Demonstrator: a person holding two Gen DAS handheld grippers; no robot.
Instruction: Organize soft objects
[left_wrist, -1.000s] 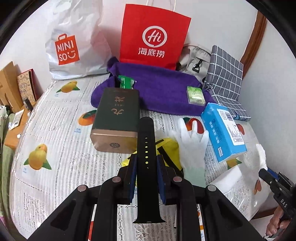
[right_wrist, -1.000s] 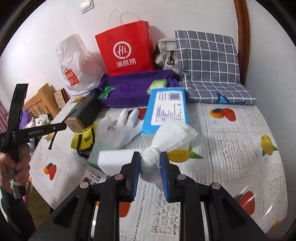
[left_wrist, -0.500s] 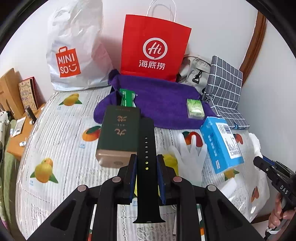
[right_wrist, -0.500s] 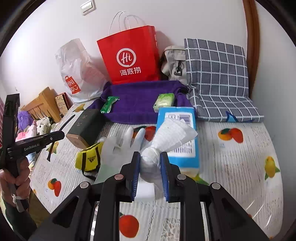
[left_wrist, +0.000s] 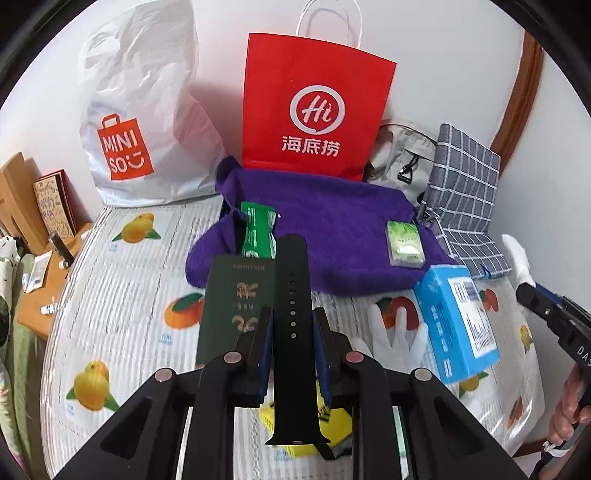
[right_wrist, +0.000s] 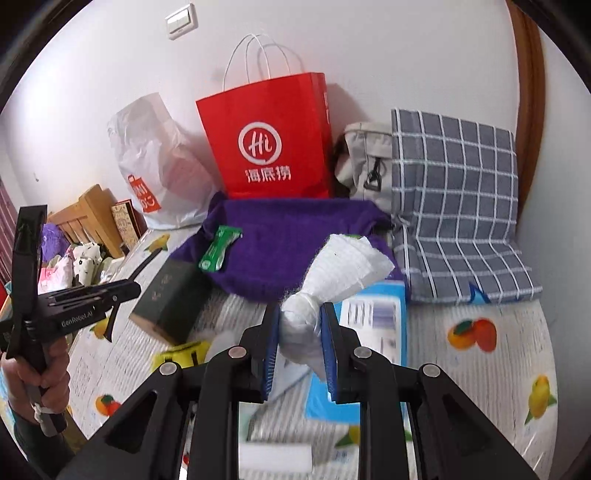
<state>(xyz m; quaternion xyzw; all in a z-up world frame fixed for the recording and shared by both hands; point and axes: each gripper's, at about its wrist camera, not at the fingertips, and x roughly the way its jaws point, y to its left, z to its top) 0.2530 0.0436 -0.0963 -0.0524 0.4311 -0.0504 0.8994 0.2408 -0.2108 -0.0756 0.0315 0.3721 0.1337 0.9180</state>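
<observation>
left claw (left_wrist: 291, 328) clamped on a black watch strap (left_wrist: 291, 295), strap upright between the pads, buckle end low in frame. yellow pouch (left_wrist: 332, 428) mostly hidden under claw and strap, only corners poking out. white glove (left_wrist: 395, 336) flat on the bed, wrist end cut off by the claw frame. dark green box (left_wrist: 236, 295) half covered on its right edge by the strap.

over in the right wrist view, right claw (right_wrist: 299, 332) clenched on a knotted white cloth bundle (right_wrist: 317, 291), fanned top blocking part of the purple towel (right_wrist: 280, 243) and of the blue box (right_wrist: 373, 321). bottom of that view smeared with blur, pale block down there impossible to name. small pale green packet (left_wrist: 404, 245) on the towel plain in the left view, almost wholly hidden behind the bundle in the right. long green packet (right_wrist: 218, 249) on the towel's left end clear in both. light switch (right_wrist: 181, 20) on the wall only in the right view, likewise the hand (right_wrist: 33, 384) gripping the left tool.

bed sheet (left_wrist: 122, 295) white with fruit prints. against the white wall: red paper bag (left_wrist: 314, 107), white miniso bag (left_wrist: 144, 110), grey backpack (right_wrist: 365, 162), grey checked cushion (right_wrist: 454, 184). wooden furniture (right_wrist: 88, 218) at far left.
</observation>
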